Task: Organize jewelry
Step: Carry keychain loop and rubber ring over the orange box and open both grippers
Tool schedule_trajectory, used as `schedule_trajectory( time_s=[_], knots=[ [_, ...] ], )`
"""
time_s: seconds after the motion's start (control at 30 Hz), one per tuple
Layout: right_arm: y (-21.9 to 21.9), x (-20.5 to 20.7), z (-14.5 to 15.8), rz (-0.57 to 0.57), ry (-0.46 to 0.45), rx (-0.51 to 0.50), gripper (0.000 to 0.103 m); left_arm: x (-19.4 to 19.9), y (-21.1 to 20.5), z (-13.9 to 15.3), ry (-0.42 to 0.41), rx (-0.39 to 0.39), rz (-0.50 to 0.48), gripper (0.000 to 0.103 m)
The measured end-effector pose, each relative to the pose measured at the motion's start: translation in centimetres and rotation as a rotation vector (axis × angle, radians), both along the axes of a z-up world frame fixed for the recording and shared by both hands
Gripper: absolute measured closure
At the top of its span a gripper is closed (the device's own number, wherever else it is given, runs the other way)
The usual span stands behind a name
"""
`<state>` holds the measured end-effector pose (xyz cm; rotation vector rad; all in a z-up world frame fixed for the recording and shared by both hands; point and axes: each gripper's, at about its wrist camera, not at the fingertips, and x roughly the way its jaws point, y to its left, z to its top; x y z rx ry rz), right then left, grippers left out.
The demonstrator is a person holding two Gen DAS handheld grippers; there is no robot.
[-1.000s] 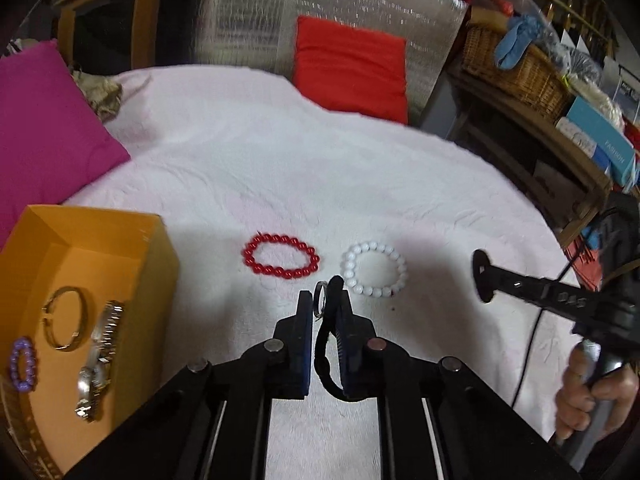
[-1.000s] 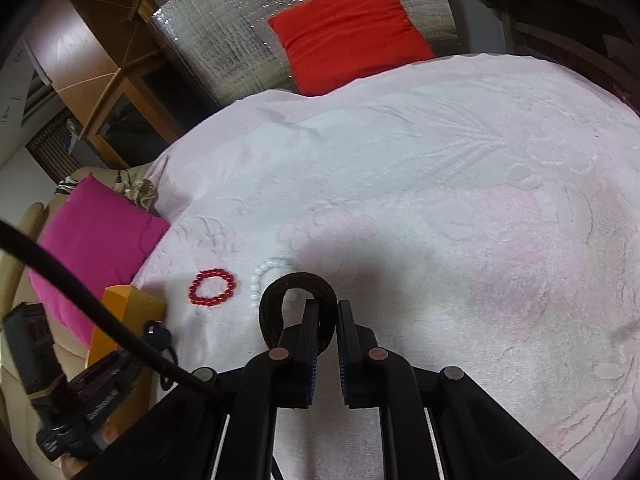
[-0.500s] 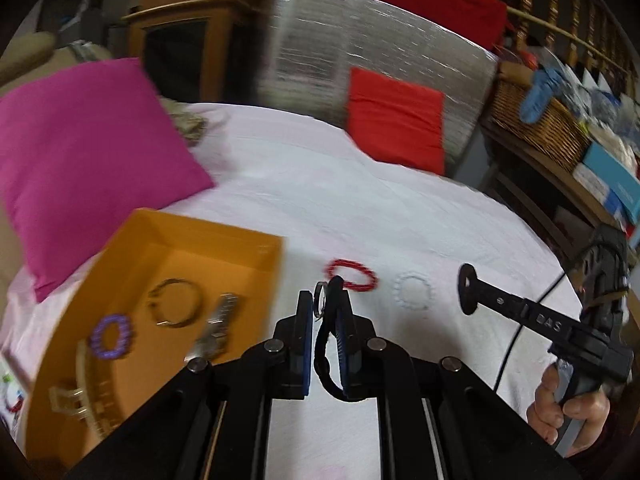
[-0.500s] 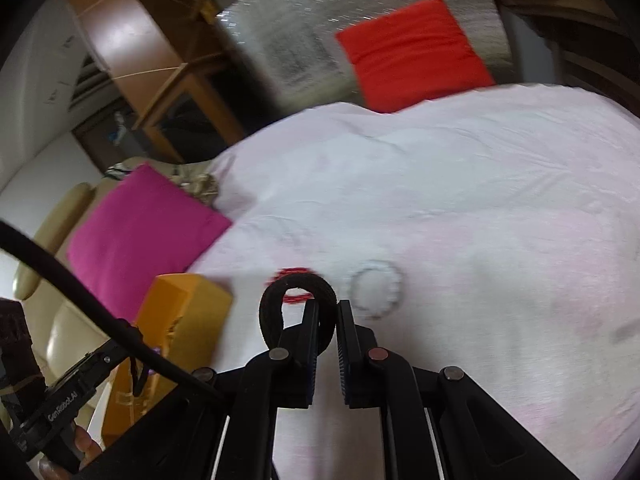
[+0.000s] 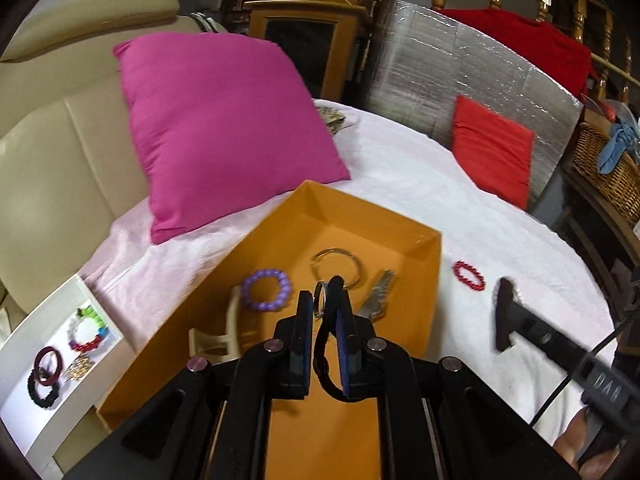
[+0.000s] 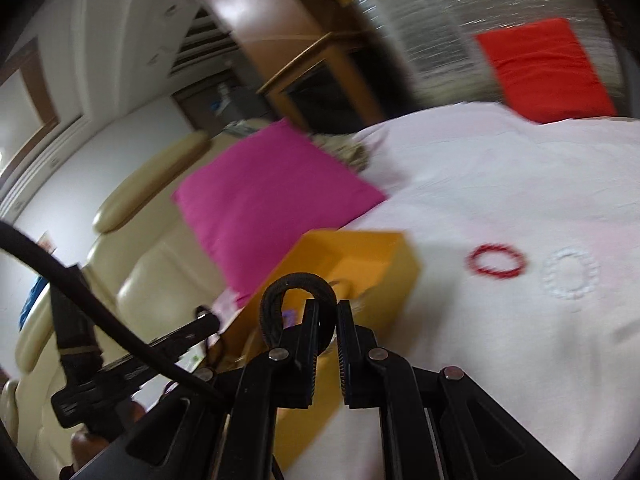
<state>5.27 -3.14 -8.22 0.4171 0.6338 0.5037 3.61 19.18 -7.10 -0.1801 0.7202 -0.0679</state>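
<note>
My left gripper is shut on a small silver ring, with a black band looped round one finger, and hangs over the orange box. In the box lie a purple bead bracelet, a metal bangle, a silver watch and a cream hair clip. A red bead bracelet lies on the white cloth right of the box; it also shows in the right wrist view beside a white bead bracelet. My right gripper is shut on a black hair tie.
A white tray with beaded bracelets and dark bands sits left of the box. A magenta pillow and a cream sofa lie behind. A red cushion leans on a silver panel. A wicker basket stands at right.
My left gripper has swung left from above the red and white bracelets to over the orange box, still holding the ring. The right gripper has turned left too, with the hair tie.
</note>
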Motion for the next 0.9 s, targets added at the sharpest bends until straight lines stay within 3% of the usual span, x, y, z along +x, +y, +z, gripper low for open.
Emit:
schedule_trajectory(
  time_s=[0.3, 0.6, 0.9],
  knots=[
    [7.1, 0.7, -2.0, 0.112, 0.011, -0.120, 0.093, -1.6, 3.1, -0.8, 0.006, 0.003, 0.085, 0.092],
    [10.5, 3.3, -3.9, 0.193, 0.104, -0.227, 0.093, -2.0, 3.8, -2.3, 0.055, 0.025, 0.081, 0.092],
    [12.1, 3.2, -4.5, 0.232, 0.105, -0.302, 0.093, -3.0, 3.8, -4.0, 0.127, 0.027, 0.088, 0.092]
  ],
)
